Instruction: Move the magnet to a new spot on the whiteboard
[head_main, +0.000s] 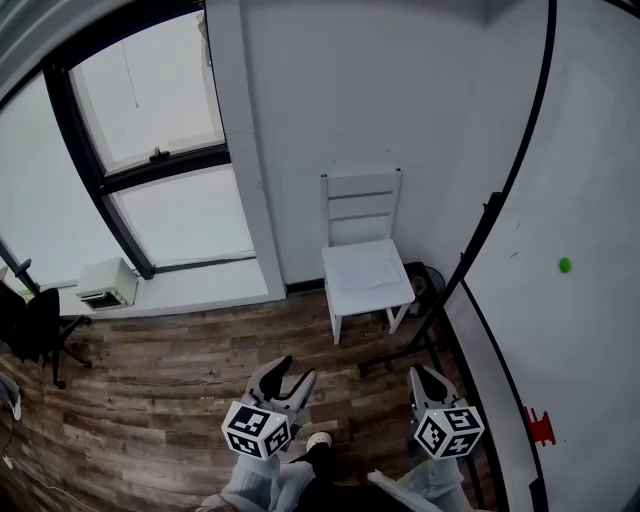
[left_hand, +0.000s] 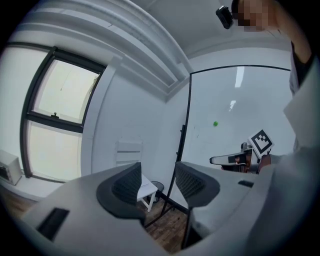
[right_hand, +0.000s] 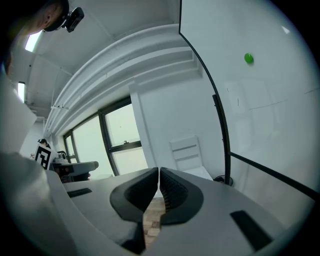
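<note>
A small round green magnet (head_main: 565, 265) sticks to the whiteboard (head_main: 590, 200) at the right, well above and right of both grippers. The same magnet (left_hand: 215, 123) shows far off in the left gripper view, and the magnet (right_hand: 248, 58) sits high on the board in the right gripper view. My left gripper (head_main: 290, 375) hangs low at the centre, jaws apart and empty. The left gripper (left_hand: 157, 182) frames only floor and chair between its pads. My right gripper (head_main: 424, 378) is beside the board's lower frame, and the right gripper (right_hand: 158, 185) has its pads pressed together on nothing.
A white wooden chair (head_main: 362, 250) stands against the wall left of the whiteboard's black stand (head_main: 440, 320). A red item (head_main: 540, 427) sits low on the board. Windows (head_main: 150, 150) and a small white appliance (head_main: 105, 283) lie to the left over wood flooring.
</note>
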